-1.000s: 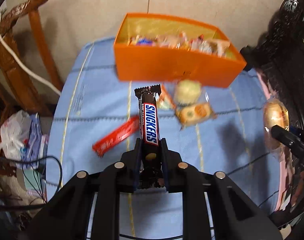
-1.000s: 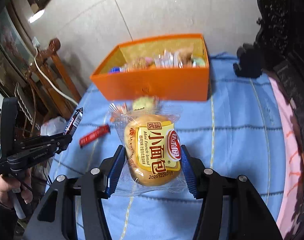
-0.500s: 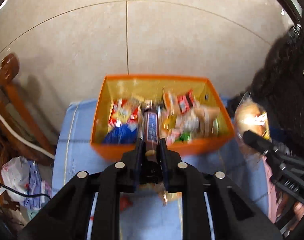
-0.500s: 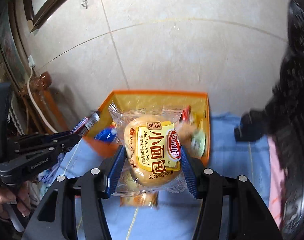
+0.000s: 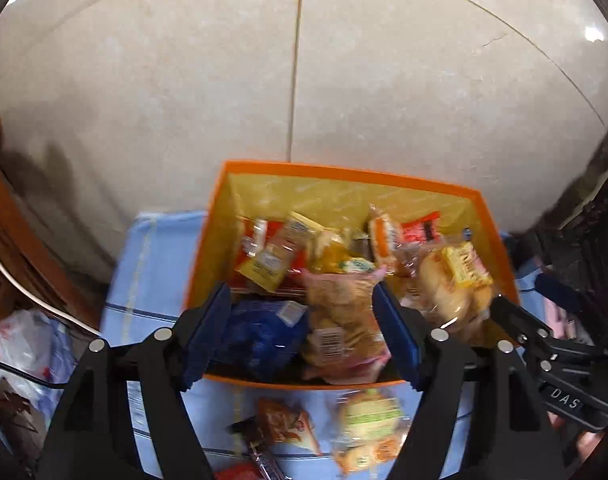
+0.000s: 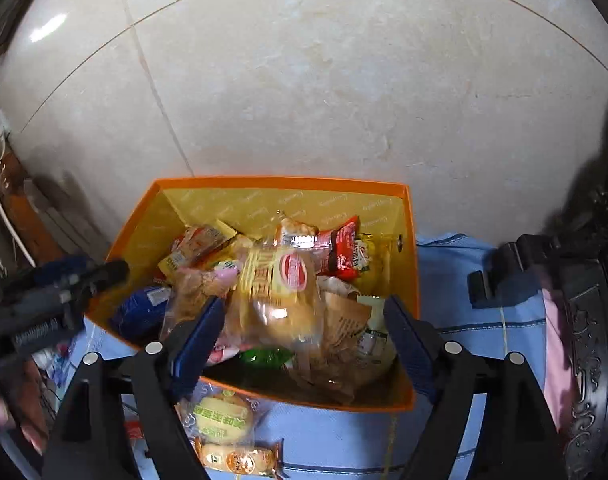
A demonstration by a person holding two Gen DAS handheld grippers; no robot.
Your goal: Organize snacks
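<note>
1. Left wrist view: the left hand-held gripper [image 5: 304, 332] hangs over the near wall of the orange box [image 5: 387, 174], fingers spread wide and pinching nothing. The box stands on the blue-covered table [image 5: 156, 248] against the tiled wall and is heaped with wrapped snacks; a blue packet [image 5: 260, 340] and a tan biscuit packet [image 5: 339, 320] lie right between the spread fingers. The risk, as I judge it, is that the fingers catch one of these packets, or the box's near wall, on the way out, dragging a snack over the edge or shoving the box.

2. Same view, in front of the box: a small triangular packet [image 5: 284, 424] and a round yellow-green cake packet [image 5: 367, 416] lie loose on the table, blurred. A reach made from this height could press down on them and crush them.

3. Right wrist view: the right hand-held gripper [image 6: 304, 336] is also spread and grips nothing. The mini bread packet [image 6: 280, 292] lies on top of the heap inside the box, blurred, apparently just let go. Sitting high on slippery wrappers, it could slide off the pile, and a finger brushing it could tip it out.

4. Same view: the left hand-held gripper sits close on the left, by the box's corner. Both working over one box, they could knock together.
</note>
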